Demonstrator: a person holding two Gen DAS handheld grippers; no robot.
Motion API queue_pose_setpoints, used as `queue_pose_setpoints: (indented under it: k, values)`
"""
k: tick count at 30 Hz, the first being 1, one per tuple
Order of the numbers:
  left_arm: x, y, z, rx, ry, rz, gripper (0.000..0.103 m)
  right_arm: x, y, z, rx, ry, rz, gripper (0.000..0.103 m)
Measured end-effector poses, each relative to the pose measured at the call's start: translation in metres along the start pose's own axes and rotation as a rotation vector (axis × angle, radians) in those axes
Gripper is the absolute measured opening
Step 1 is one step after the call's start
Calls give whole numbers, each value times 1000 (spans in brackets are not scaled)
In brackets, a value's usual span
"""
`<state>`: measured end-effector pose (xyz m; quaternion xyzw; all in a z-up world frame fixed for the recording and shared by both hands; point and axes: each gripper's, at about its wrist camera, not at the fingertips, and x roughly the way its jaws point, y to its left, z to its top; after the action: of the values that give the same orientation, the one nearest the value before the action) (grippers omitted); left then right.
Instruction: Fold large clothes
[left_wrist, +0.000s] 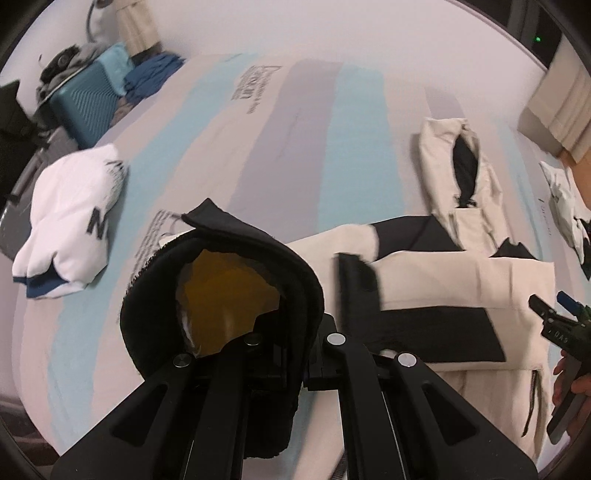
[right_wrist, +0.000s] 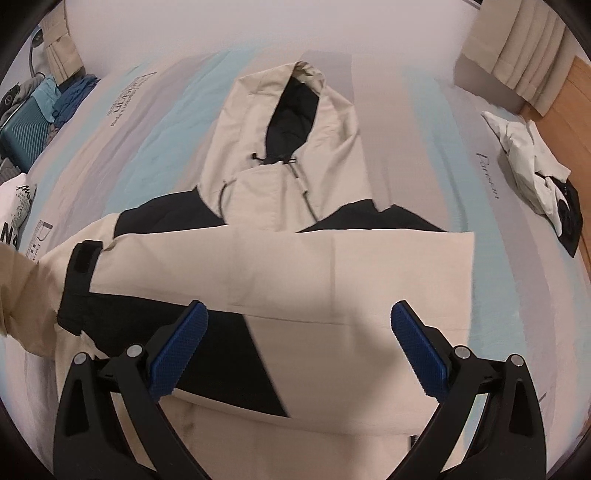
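A beige and black hooded jacket (right_wrist: 295, 266) lies front up on the striped bed sheet (right_wrist: 424, 147), its hood (right_wrist: 295, 110) pointing away. One sleeve is folded across the chest, and its black cuff tab (right_wrist: 83, 266) ends at the left. My left gripper (left_wrist: 291, 332) is shut on the other sleeve's black cuff (left_wrist: 236, 251), held above the bed; the cuff's yellowish lining faces the camera and hides the fingertips. My right gripper (right_wrist: 299, 332) hovers open over the jacket's lower body with nothing between its blue pads (right_wrist: 177, 350). The right gripper (left_wrist: 554, 321) also shows at the right edge of the left wrist view.
A folded white garment (left_wrist: 70, 221) with dark lettering lies on the bed's left side. A crumpled white and black garment (right_wrist: 532, 184) sits at the right edge by a wooden surface (right_wrist: 569, 110). A teal suitcase (left_wrist: 85, 103) and blue clothes (left_wrist: 151, 74) stand beyond the far left corner.
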<state>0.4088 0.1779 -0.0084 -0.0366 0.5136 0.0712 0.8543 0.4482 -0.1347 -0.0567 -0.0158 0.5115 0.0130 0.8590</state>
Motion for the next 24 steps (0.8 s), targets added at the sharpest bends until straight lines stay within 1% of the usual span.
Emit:
queue_pose_setpoints:
  k: [3,6,12,16,18,19,24]
  values:
    - [2,-25,5,18,-7,-8,3,-1,-14,-1,-14,-4,-7,96]
    - [7,-59,10,41,-9,-21,3,-3,-33,-3,-18,-7,-17,96]
    - [16,-114,14,92,-7,-39,3,-4,-71,-6,15,-8,-26,96]
    - [19,-144,15,118,-6,-51,3,-2,-93,-7,17,-14,-33,96]
    - [18,-161,14,131,-15,-58,3,-1,-104,-8,23,-10,-32,96]
    - [16,-177,13,152,-27,-61,3,-1,-112,-8,31,-9,-32,96]
    - [14,-232,13,184,-32,-113,3,1,-141,-9,54,-8,-32,96]
